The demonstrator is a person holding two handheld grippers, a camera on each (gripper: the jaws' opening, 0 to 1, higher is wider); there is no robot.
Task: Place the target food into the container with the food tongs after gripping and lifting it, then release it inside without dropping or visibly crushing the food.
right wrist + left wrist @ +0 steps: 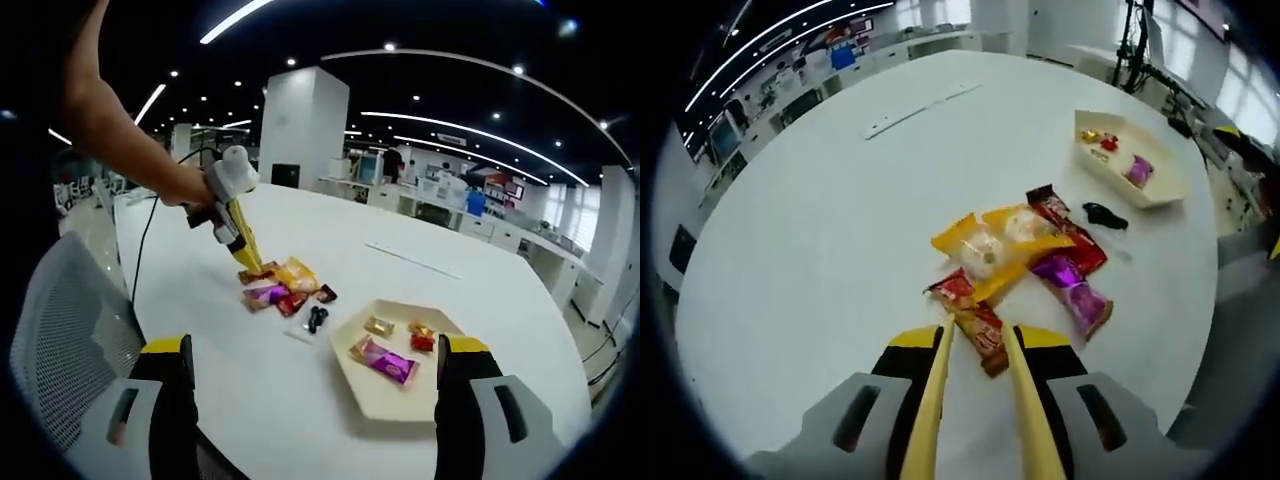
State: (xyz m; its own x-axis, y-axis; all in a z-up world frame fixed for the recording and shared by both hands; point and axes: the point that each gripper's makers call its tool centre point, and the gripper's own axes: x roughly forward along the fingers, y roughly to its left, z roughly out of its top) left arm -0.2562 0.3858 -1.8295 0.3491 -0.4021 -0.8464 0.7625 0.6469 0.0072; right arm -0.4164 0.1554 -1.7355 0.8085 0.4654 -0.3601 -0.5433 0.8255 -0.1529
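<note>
My left gripper point(978, 330) carries yellow food tongs point(937, 385). Their tips stand open on either side of a red snack packet point(978, 322) at the near edge of a pile. The pile holds yellow packets point(990, 245), a long red packet point(1068, 228) and a purple packet point(1082, 298). A cream tray point(1160, 195) at the far right holds small candies and a purple packet point(1137, 170). In the right gripper view, a hand holds the left gripper point(240, 235) with its tongs down at the pile point(285, 285). My right gripper point(315, 350) is wide open above the table, near the tray point(345, 368).
A small black object point(1105, 215) lies between pile and tray, seen again as the black object point(317, 318). The round white table point(840, 230) has a long strip point(920, 110) lying at its far side. A mesh chair point(70, 330) stands at the table's edge.
</note>
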